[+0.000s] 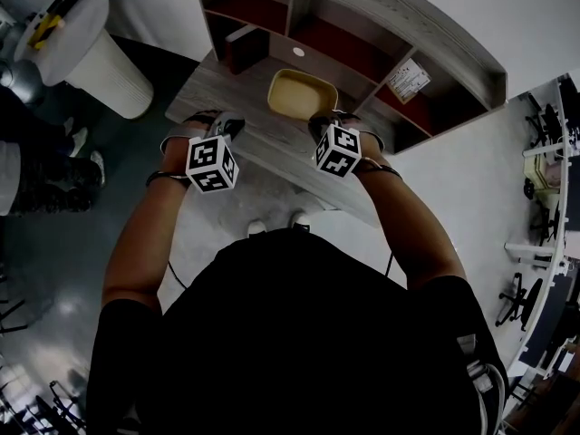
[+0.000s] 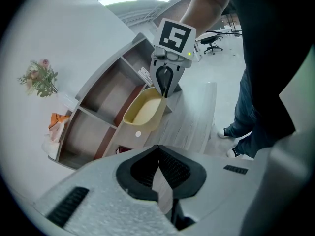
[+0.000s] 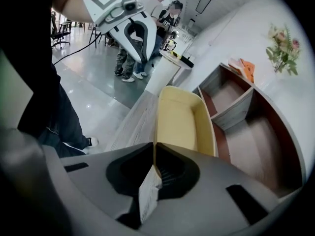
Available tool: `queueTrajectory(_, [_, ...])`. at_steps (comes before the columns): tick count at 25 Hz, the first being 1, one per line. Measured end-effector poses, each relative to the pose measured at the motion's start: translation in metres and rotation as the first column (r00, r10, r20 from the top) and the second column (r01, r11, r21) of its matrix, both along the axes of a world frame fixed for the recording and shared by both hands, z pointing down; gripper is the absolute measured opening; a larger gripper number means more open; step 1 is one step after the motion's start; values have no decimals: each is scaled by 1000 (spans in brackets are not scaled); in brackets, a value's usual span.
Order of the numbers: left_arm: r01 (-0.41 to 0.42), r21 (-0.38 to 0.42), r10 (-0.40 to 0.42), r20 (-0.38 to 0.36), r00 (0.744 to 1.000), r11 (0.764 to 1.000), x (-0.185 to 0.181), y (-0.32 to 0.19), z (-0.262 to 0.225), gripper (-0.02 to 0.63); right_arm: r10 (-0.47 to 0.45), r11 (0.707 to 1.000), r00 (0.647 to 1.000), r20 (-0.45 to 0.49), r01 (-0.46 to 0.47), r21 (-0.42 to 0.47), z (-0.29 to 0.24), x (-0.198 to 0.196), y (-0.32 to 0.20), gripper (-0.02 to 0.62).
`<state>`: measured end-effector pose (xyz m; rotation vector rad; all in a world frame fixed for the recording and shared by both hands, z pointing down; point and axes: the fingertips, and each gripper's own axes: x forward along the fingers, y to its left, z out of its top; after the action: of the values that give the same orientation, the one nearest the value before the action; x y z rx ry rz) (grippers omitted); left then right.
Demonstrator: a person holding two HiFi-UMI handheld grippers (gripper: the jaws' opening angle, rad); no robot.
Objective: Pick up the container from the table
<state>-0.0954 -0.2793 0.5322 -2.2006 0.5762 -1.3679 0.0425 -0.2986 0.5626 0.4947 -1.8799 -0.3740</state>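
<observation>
A shallow yellow container [image 1: 302, 93] rests on the curved wooden table [image 1: 263, 148] in front of the shelves. My right gripper [image 1: 320, 127] is at its near right edge, shut on the rim; in the right gripper view the container [image 3: 179, 119] wall runs straight into the closed right gripper [image 3: 155, 146]. The left gripper view shows the right gripper [image 2: 165, 90] pinching the container [image 2: 145, 107] rim. I cannot tell whether the container is off the table. My left gripper [image 1: 231, 127] hovers to the container's left, shut and empty [image 2: 157, 149].
Wooden shelves [image 1: 362, 53] rise right behind the container. A dark box [image 1: 243, 48] stands at the table's back left and a small white disc [image 1: 299, 53] lies near it. A white round stand [image 1: 91, 53] and people [image 3: 147, 23] are on the left.
</observation>
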Motion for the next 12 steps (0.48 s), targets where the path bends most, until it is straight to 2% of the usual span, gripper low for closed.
queueTrajectory(12, [-13,55,12,8,1000,998,8,14,-25,15,-8,999,1000,8,7,53,-46,6,25,26])
